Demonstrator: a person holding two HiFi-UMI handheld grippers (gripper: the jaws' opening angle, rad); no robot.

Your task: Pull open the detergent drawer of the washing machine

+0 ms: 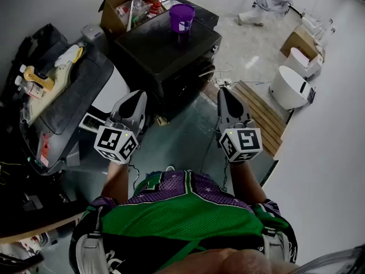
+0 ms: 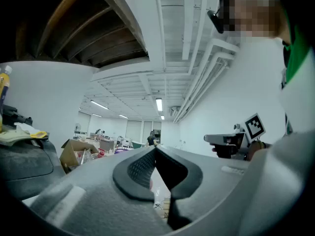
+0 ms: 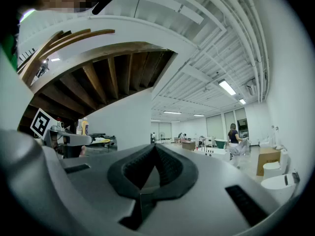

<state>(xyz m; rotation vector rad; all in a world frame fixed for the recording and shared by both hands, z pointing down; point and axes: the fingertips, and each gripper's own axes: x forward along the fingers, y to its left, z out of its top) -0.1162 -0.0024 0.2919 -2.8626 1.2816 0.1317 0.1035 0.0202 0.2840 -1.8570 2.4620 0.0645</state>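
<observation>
My left gripper (image 1: 138, 96) jaws clenched tip to tip, nothing between them, my right gripper (image 1: 223, 93) likewise pressed together and empty, both level above the floor (image 1: 188, 138), touching nothing

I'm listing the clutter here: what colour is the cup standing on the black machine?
Purple, with a white patch on its side; the cup shows best in the head view.

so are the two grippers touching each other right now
apart: the head view shows the left gripper and the right gripper with bare floor between them
</observation>
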